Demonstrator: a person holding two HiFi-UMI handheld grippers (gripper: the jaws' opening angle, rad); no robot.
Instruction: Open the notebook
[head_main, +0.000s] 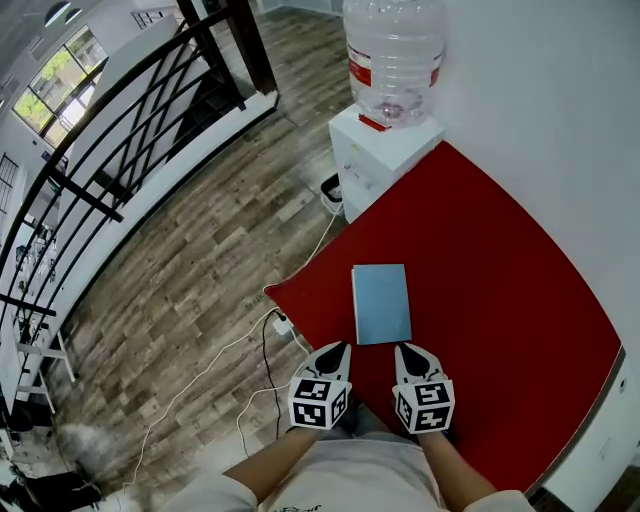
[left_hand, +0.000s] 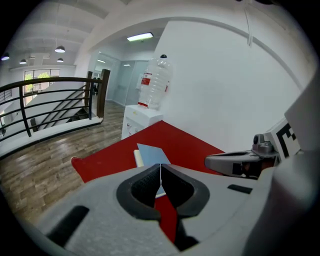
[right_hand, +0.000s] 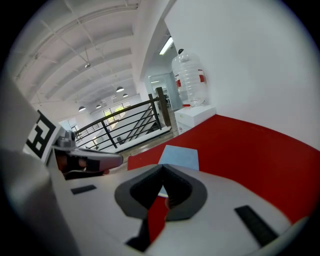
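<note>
Plainly, both sets of jaws are closed tip to tip with nothing between them. The left gripper (left_hand: 160, 170) and the right gripper (right_hand: 162, 172) are held side by side over the near edge of the red table (head_main: 500, 280), both aimed at the notebook (head_main: 381, 303). It lies closed and flat just beyond them, blue cover up, squarely between the two, so either can reach it. Pale page edges seem to show along its left side, which would favour the left gripper for lifting the cover.

A water bottle (head_main: 394, 55) tops a white dispenser (head_main: 375, 160) beside the red table (head_main: 500, 270), near black railing (head_main: 110, 107).
</note>
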